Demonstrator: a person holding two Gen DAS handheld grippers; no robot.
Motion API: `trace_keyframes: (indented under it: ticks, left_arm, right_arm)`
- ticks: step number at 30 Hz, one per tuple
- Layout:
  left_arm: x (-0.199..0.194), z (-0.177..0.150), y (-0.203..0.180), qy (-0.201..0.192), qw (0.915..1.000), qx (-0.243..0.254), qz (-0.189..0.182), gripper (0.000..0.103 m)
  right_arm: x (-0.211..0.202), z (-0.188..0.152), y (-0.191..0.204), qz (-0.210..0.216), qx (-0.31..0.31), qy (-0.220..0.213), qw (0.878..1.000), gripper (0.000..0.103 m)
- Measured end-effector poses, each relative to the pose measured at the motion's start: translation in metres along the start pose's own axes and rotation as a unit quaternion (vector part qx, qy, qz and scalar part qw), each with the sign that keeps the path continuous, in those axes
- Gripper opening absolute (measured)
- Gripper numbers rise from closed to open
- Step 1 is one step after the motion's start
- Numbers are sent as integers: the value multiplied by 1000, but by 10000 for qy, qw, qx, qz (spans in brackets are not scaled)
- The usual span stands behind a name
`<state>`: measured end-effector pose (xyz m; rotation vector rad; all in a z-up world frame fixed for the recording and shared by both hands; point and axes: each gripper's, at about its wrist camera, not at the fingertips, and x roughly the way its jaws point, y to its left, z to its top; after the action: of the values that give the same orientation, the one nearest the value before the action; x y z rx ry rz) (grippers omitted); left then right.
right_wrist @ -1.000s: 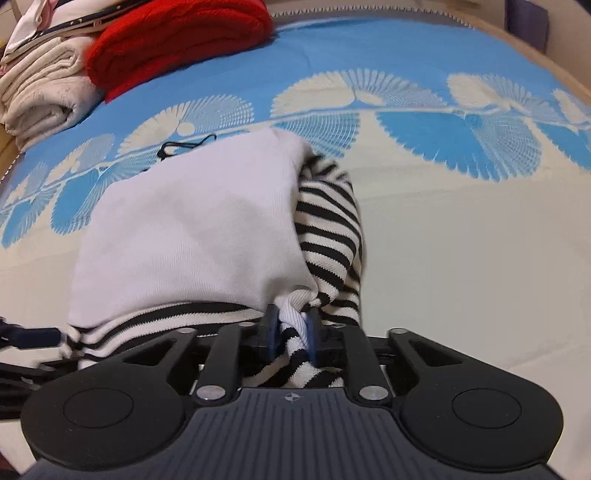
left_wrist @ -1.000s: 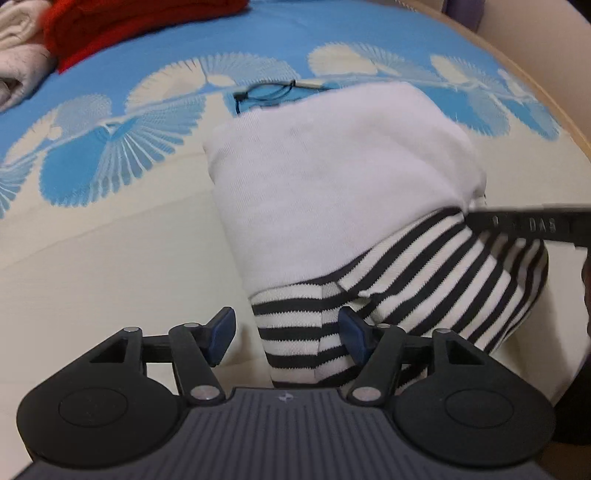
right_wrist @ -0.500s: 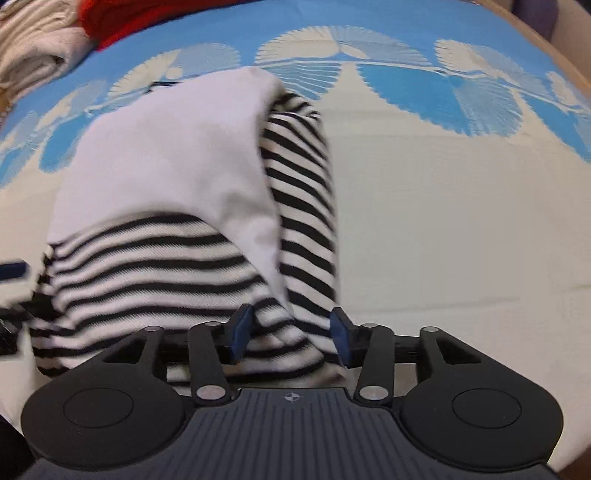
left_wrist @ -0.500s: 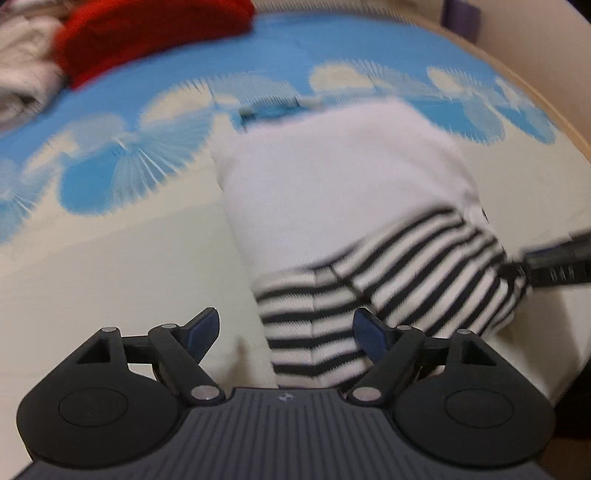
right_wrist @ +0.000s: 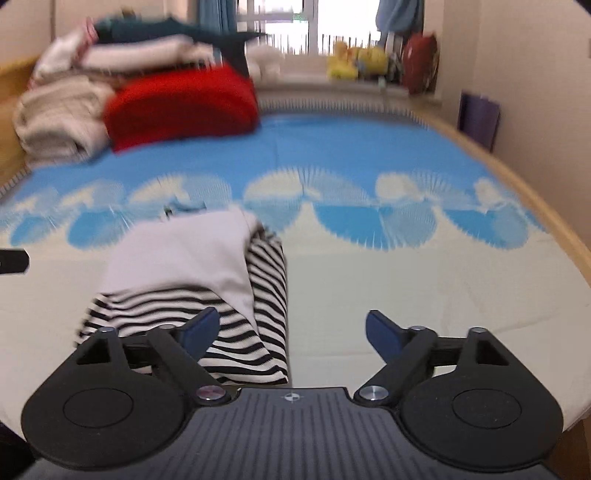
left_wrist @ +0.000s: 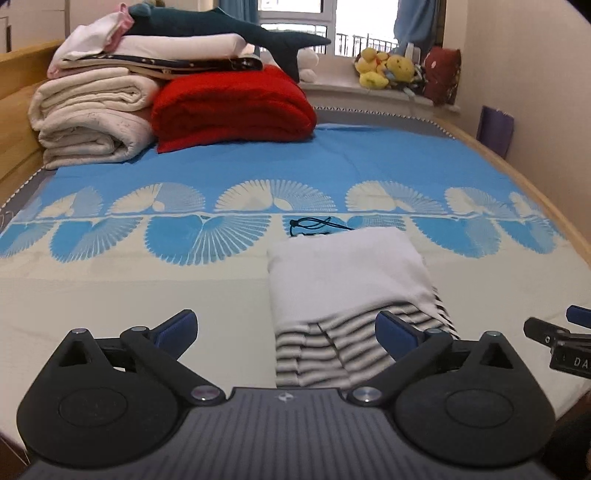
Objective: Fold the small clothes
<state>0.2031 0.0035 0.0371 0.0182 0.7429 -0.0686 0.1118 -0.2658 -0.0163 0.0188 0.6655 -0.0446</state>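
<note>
A bedroom: a bed [left_wrist: 110, 291] covered by a cream and blue sheet with a fan pattern, a window at 12 o'clock, and plush toys [left_wrist: 388, 66] on the sill. At 10 o'clock in the left wrist view sits a stack of cream blankets [left_wrist: 88, 118], a red folded blanket [left_wrist: 232, 107] beside it, and a dark plush shark [left_wrist: 229, 31] on top.

The folded garment [left_wrist: 347, 269], white with black-and-white striped parts, lies on the cream part of the sheet, its striped end nearest the cameras. A thin black cord [left_wrist: 314, 225] lies on the sheet just beyond its far edge.

The left tool [left_wrist: 286, 328] hangs above the bed with its fingers spread wide and nothing between them; the striped end shows in the gap at 1 o'clock. The right tool [right_wrist: 291, 328] is likewise spread wide and empty, the garment [right_wrist: 192, 266] lying toward 10 o'clock, its left finger over the stripes. The right wrist view is motion-blurred. Part of the right tool shows at 3 o'clock in the left view.
</note>
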Motion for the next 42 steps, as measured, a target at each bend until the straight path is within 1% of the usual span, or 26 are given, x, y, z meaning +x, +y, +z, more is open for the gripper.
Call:
trace_keyframes:
  ticks: [2, 3, 5, 6, 7, 9, 10, 11, 15, 17, 19, 22, 30, 42]
  left_arm:
    - [-17, -17, 0, 61, 9999, -141, -71, 102]
    - [-23, -28, -2, 82, 9997, -213, -83, 102]
    - [-30, -50, -8, 77, 9996, -282, -9, 102]
    - [-31, -61, -11, 59, 9996, -279, 59, 102]
    - [-30, -71, -15, 103, 9996, -212, 142, 102]
    - [-18, -81, -23, 546, 9982, -19, 259, 102]
    - [-16, -80, -22, 598, 9980, -87, 172, 102]
    - [-15, -80, -20, 566, 9982, -187, 103, 102]
    - [-3, -82, -15, 655, 9970, -296, 289, 102]
    - [0, -82, -13, 740, 9959, -460, 255, 102]
    - [1, -82, -11, 722, 9956, -543, 249, 102]
    - [2, -79, -12, 644, 9961, -536, 267, 102]
    - [4, -78, -10, 635, 9963, -531, 216, 102]
    - [10, -77, -15, 630, 9968, -461, 151, 102]
  right_arm:
    - [-18, -9, -5, 16, 259, -192, 9995, 94]
    - [-25, -13, -5, 80, 384, -154, 9991, 95]
    - [-35, -16, 0, 254, 304, -165, 9991, 97]
    - [-39, -20, 5, 212, 170, -214, 9994, 100]
    - [-39, -23, 10, 135, 39, -196, 9997, 101]
    - [-35, -28, 13, 95, -85, -12, 9999, 101]
    - [-31, -29, 14, 89, -61, 74, 9999, 101]
    - [-29, -30, 14, 98, -24, 145, 9998, 101]
    - [-26, -31, 16, 176, 111, 272, 9994, 101]
    - [-26, -33, 19, 221, 112, 287, 9993, 101]
    - [-27, -34, 23, 254, 109, 284, 9992, 101]
    - [-27, -35, 27, 321, 47, 325, 9989, 101]
    - [-18, -36, 33, 442, -125, 463, 9979, 101]
    - [-8, -36, 36, 449, -104, 564, 9973, 101]
